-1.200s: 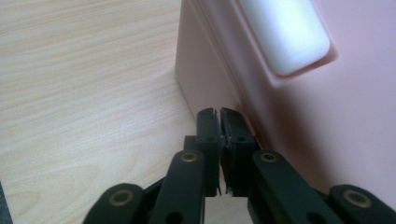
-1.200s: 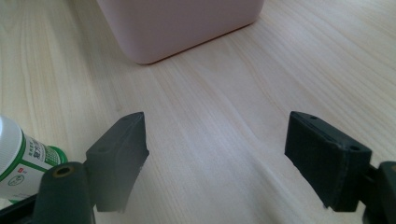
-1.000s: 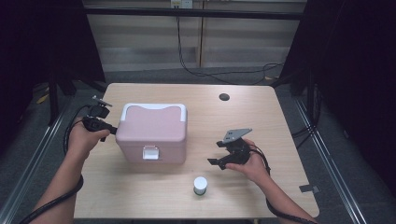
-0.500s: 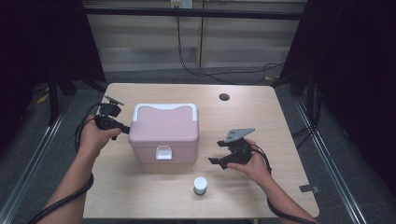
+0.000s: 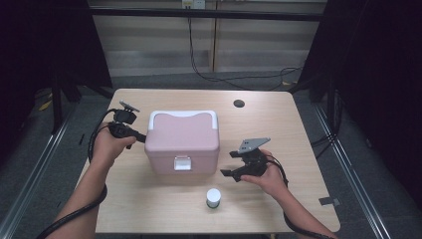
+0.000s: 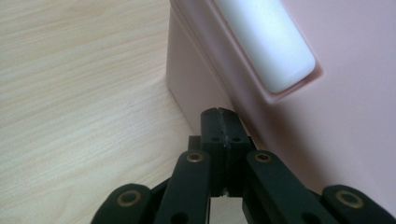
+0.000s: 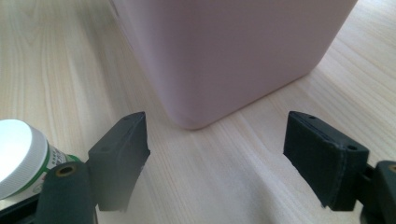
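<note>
Left gripper (image 5: 141, 137), jaws pressed together, touches the pink cooler box's (image 5: 183, 141) side; right gripper (image 5: 232, 172) spread, box straight ahead.

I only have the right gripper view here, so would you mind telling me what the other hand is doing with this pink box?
Observer: The left tongs sit against the left side of the pink box, closed with nothing between them.
Operator: Thank you. Is the box shut?
Observer: Yes, its lid is down, and a white latch sits on the front face.
Operator: And the bottle beside my tongs, where is it relative to the box?
Observer: The white-capped bottle stands upright in front of the box, apart from it, with the open right tongs just beyond it.
</note>
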Available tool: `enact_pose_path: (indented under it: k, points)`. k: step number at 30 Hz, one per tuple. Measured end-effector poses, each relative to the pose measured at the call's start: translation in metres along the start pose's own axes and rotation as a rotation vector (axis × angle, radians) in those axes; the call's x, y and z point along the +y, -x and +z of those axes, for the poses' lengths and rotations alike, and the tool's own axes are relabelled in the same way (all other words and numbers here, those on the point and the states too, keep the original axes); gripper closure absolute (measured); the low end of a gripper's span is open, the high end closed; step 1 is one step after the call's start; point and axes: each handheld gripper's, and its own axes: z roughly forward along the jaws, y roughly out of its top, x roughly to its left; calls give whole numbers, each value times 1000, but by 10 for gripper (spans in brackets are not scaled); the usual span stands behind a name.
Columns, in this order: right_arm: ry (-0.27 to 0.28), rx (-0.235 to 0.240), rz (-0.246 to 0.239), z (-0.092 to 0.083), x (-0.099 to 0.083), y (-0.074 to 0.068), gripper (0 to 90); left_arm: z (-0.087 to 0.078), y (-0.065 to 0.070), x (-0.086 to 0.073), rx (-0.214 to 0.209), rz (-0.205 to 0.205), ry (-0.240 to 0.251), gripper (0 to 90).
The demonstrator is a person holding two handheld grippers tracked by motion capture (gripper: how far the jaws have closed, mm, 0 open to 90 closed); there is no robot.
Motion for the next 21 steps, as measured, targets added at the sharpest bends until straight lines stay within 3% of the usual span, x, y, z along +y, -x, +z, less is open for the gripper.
enact_pose_path:
  k: [19,21]
  points:
    - [23,-7,16,-12,2,5,269,8,24,16,-38,44,11,900]
    - [23,-10,12,-13,1,6,286,8,26,17,-28,54,5,900]
